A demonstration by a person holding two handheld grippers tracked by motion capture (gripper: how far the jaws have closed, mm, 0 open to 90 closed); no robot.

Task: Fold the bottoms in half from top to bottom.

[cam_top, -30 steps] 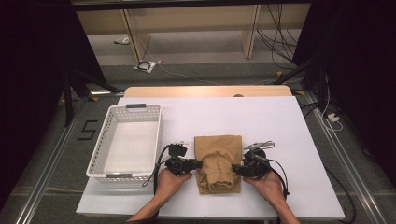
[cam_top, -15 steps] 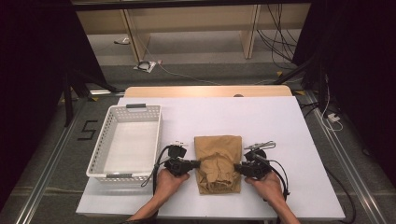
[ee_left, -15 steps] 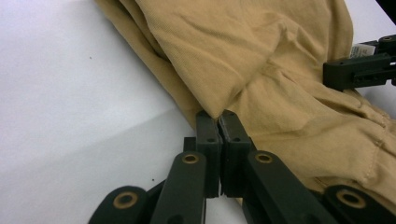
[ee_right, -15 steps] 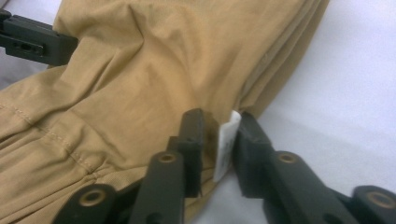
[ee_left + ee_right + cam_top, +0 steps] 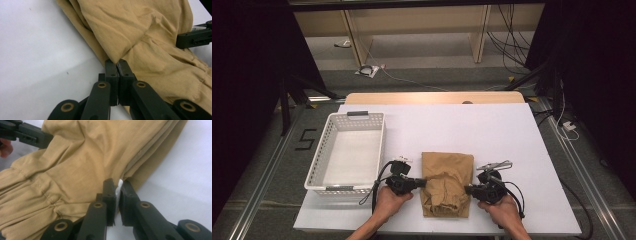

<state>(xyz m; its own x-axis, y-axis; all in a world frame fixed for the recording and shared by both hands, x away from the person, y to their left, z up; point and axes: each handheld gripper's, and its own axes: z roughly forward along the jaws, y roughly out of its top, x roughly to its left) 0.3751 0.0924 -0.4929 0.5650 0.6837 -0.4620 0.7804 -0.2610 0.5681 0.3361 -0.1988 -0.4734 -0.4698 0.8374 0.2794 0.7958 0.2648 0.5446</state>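
Cloth point(image 5: 447, 184), tan and folded, lies on the white table point(image 5: 512, 135) near your edge, just right of the white basket point(image 5: 347, 152); your left gripper point(image 5: 421, 183) is clamped on its left edge; your right gripper point(image 5: 468, 189) has just been closing and pinches its right edge.

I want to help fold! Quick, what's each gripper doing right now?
Left gripper: closed, pinching the tan cloth's edge.
Right gripper: just closed, pinching the cloth's other edge.

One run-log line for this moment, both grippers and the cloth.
left gripper: shut on folded tan cloth garment | right gripper: closing on its opposite edge | white perforated plastic basket: untouched
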